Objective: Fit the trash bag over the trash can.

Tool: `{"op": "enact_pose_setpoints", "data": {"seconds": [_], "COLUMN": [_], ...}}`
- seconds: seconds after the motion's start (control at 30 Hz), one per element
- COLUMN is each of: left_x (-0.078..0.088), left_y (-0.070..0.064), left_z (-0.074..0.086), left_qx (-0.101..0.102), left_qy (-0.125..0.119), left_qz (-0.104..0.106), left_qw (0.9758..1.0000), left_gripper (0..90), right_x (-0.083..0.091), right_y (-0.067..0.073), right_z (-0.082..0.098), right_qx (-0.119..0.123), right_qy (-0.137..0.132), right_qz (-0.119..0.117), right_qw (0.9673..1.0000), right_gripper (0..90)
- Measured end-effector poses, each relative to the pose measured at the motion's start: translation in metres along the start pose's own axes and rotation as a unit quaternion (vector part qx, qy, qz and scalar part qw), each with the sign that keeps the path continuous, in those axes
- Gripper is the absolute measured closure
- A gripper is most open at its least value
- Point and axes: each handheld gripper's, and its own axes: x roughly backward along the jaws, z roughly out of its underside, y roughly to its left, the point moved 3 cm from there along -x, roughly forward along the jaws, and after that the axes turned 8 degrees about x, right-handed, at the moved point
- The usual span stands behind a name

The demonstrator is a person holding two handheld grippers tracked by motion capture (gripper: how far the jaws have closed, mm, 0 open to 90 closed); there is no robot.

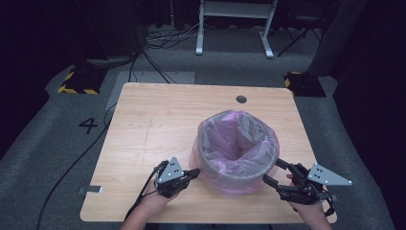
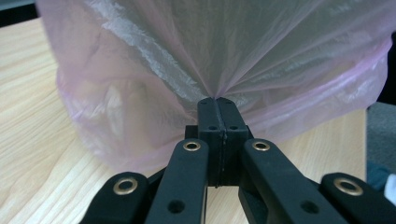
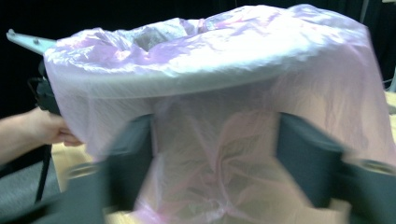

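Observation:
A grey round bin [image 1: 209, 165] lined with a thin pink plastic bag [image 1: 239, 120] stands on the right half of the wooden table [image 1: 153, 124]. My left gripper [image 1: 196, 172] is at the bin's near left side. In the left gripper view its jaws [image 2: 217, 100] are pressed together on a pinch of the pink bag [image 2: 210, 46], which fans out from them. My right gripper [image 1: 271, 170] is at the bin's near right side with its jaws apart. In the right gripper view its blurred jaws [image 3: 215, 140] stand wide on either side of the hanging bag film [image 3: 210, 60], not pressing it.
A small round cable hole [image 1: 241, 99] lies in the table behind the bin. On the floor beyond are a white frame's legs [image 1: 234, 28], loose cables [image 1: 158, 38] and two black bases with yellow stripes [image 1: 79, 81]. The table's right edge is close to my right hand.

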Motion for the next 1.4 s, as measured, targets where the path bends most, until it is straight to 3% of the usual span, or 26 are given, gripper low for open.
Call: {"op": "enact_pose_setpoints", "data": {"seconds": [0.1, 0.17, 0.3, 0.37, 0.47, 0.67, 0.77, 0.83, 0.87, 0.97, 1.07, 1.2, 1.4], "left_x": [-0.002, -0.003, -0.006, -0.01, -0.015, -0.017, -0.016, -0.014, -0.013, -0.01, -0.008, -0.005, 0.006], "left_y": [-0.002, -0.001, 0.003, 0.006, 0.009, 0.018, 0.021, 0.022, 0.022, 0.023, 0.024, 0.026, 0.032], "left_z": [0.0, 0.002, 0.005, 0.01, 0.019, 0.026, 0.028, 0.026, 0.025, 0.022, 0.022, 0.023, 0.027], "left_qx": [-0.003, -0.001, 0.002, 0.009, 0.016, 0.022, 0.028, 0.031, 0.038, 0.045, 0.049, 0.053, 0.066], "left_qy": [0.006, 0.011, 0.026, 0.05, 0.074, 0.083, 0.081, 0.074, 0.072, 0.061, 0.068, 0.065, 0.057], "left_qz": [0.001, 0.001, -0.007, -0.008, -0.014, -0.03, -0.034, -0.033, -0.034, -0.04, -0.046, -0.064, -0.08], "left_qw": [1.0, 0.9999, 0.9996, 0.9987, 0.997, 0.9958, 0.9957, 0.9962, 0.9961, 0.9963, 0.9955, 0.9944, 0.993], "left_gripper": [90.0, 90.0, 90.0, 90.0, 90.0, 90.0, 89.6, 81.4, 72.1, 55.1, 34.8, 15.2, 12.3], "right_x": [-0.003, -0.003, -0.005, -0.009, -0.012, -0.014, -0.012, -0.008, -0.006, 0.001, 0.006, 0.012, 0.018], "right_y": [0.002, 0.002, 0.004, 0.006, 0.008, 0.008, 0.006, 0.004, 0.003, 0.0, -0.004, -0.011, -0.019], "right_z": [0.0, 0.002, 0.012, 0.018, 0.033, 0.051, 0.052, 0.049, 0.047, 0.042, 0.037, 0.034, 0.026], "right_qx": [0.013, 0.022, 0.017, 0.022, 0.008, -0.007, -0.012, -0.016, -0.024, -0.03, -0.029, -0.037, -0.039], "right_qy": [0.006, 0.007, 0.029, 0.051, 0.066, 0.088, 0.085, 0.07, 0.066, 0.053, 0.049, 0.046, 0.041], "right_qz": [-0.011, -0.004, -0.002, -0.003, -0.005, -0.003, -0.002, 0.001, 0.006, 0.01, 0.021, 0.045, 0.061], "right_qw": [0.9998, 0.9997, 0.9994, 0.9985, 0.9978, 0.9961, 0.9963, 0.9974, 0.9975, 0.9981, 0.9981, 0.9972, 0.9965], "right_gripper": [69.5, 90.0, 90.0, 90.0, 90.0, 90.0, 90.0, 68.4, 60.5, 41.4, 25.9, 13.7, 7.0]}}
